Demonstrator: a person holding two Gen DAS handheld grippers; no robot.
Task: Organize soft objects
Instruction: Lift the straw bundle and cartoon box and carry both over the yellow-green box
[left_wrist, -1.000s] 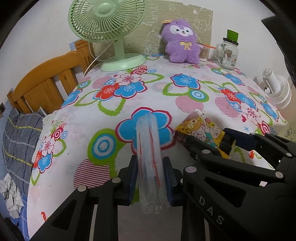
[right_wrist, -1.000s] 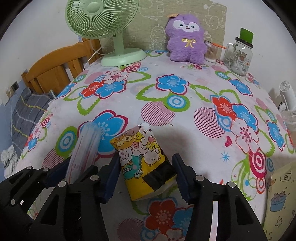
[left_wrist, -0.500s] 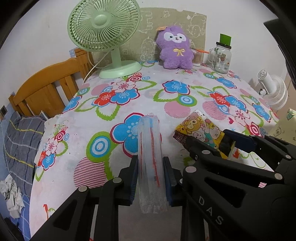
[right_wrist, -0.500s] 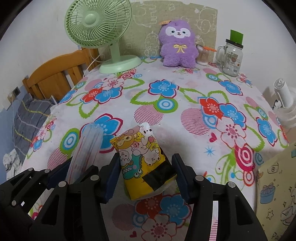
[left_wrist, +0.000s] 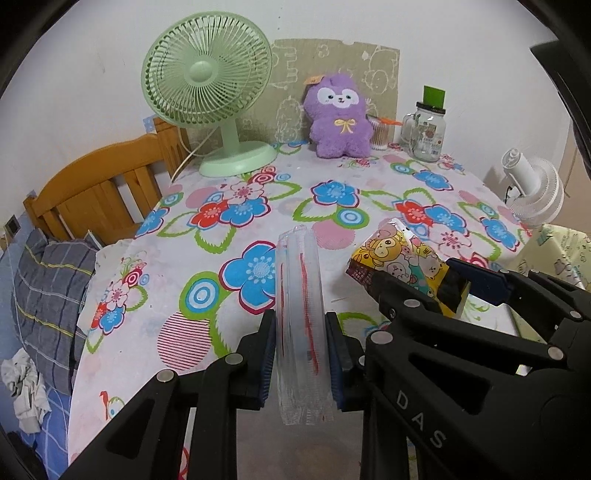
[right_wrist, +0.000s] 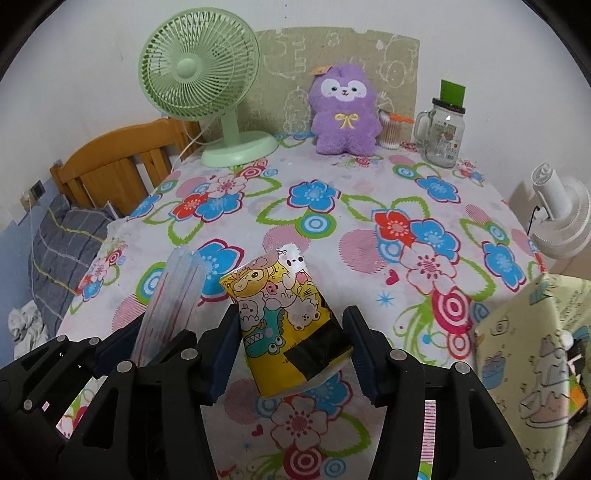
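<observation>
Left gripper (left_wrist: 301, 363) pinching clear red-streaked plastic packet (left_wrist: 301, 314), long axis pointing away over floral table's (left_wrist: 332, 206) near edge; right gripper (right_wrist: 291, 350) clamping yellow cartoon-printed soft pack (right_wrist: 284, 314), tilted likewise.

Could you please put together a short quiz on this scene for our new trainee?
1. True or false: the left hand-held gripper is shut on the clear plastic packet.
2. What does the right hand-held gripper hold? A) the purple plush toy B) the yellow cartoon-print pack C) the glass jar mug
3. Fill in: the green fan stands at the far edge of the flowered tablecloth, to the ____ of the plush toy as seen in the picture.

Key: 1 true; 2 B; 3 left.
</observation>
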